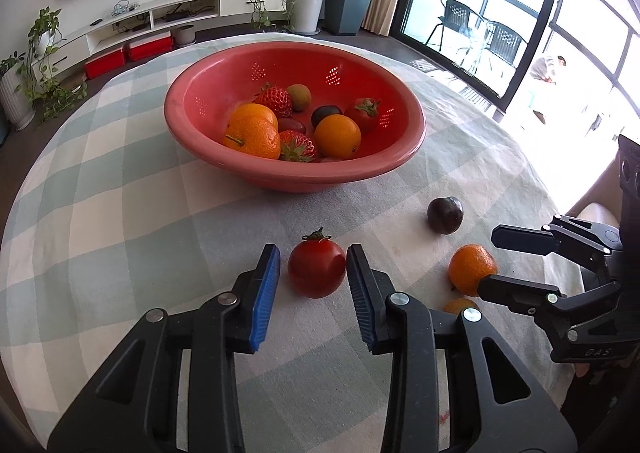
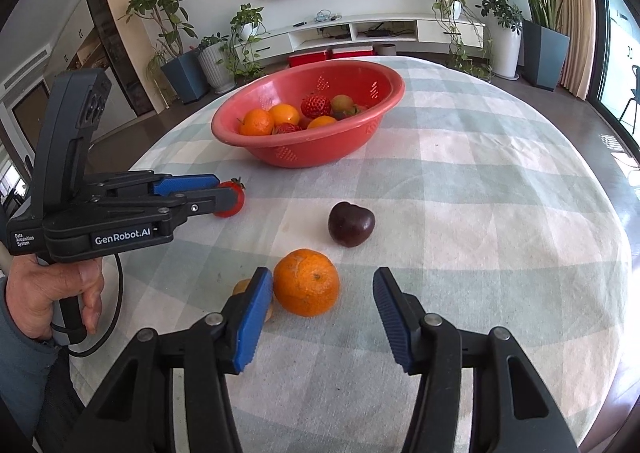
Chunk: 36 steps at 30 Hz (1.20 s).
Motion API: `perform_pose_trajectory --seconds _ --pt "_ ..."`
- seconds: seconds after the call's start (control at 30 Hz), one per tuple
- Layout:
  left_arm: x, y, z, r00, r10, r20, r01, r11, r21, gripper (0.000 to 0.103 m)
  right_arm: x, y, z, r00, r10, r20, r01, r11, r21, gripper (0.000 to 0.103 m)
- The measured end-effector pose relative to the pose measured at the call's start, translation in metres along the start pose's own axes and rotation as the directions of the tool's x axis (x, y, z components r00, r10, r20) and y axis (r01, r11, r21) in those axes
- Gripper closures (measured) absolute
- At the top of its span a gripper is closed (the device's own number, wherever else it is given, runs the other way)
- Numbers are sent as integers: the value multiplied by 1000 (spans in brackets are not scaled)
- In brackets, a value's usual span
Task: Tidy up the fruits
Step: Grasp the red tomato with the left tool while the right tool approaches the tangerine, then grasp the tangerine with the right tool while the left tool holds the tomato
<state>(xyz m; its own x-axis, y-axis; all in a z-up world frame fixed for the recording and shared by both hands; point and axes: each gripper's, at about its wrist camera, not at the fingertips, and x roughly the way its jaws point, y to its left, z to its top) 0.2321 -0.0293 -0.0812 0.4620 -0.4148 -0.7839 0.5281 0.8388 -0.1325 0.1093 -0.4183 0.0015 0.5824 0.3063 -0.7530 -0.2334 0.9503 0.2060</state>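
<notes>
A red tomato (image 1: 317, 268) lies on the checked tablecloth between the tips of my left gripper (image 1: 313, 272), which is open around it; the right pad is at its side, the left pad a small gap away. It also shows in the right wrist view (image 2: 231, 201). My right gripper (image 2: 322, 292) is open, with an orange mandarin (image 2: 306, 281) just ahead, near its left finger. A small brownish fruit (image 2: 243, 289) sits behind that finger. A dark plum (image 2: 351, 223) lies farther ahead. The red colander bowl (image 1: 200, 125) holds oranges, strawberries and dark fruits.
The round table (image 2: 500, 193) drops off at its edges on all sides. Beyond it stand a white TV cabinet (image 2: 384, 31), potted plants (image 2: 540, 49) and a glass balcony door (image 1: 480, 13). A hand (image 2: 52, 293) holds the left gripper's handle.
</notes>
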Motion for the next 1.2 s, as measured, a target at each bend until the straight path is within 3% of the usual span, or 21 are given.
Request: perform_pose_trajectory --seconds 0.23,0.33,0.67,1.2 --pt "6 -3 -4 999 -41 -33 41 999 7 68 3 1 -1 1000 -2 -16 2 1000 -6 46" --pt "14 -8 -7 999 3 -53 -1 999 36 68 3 2 -1 1000 -3 -15 3 1000 -7 46" --pt "20 -15 -5 998 15 -58 -12 998 63 73 -6 -5 1 1000 -5 -6 5 1000 12 46" --pt "-1 3 -2 1000 -15 12 15 1000 -20 73 12 4 13 997 12 -76 -15 999 -37 48"
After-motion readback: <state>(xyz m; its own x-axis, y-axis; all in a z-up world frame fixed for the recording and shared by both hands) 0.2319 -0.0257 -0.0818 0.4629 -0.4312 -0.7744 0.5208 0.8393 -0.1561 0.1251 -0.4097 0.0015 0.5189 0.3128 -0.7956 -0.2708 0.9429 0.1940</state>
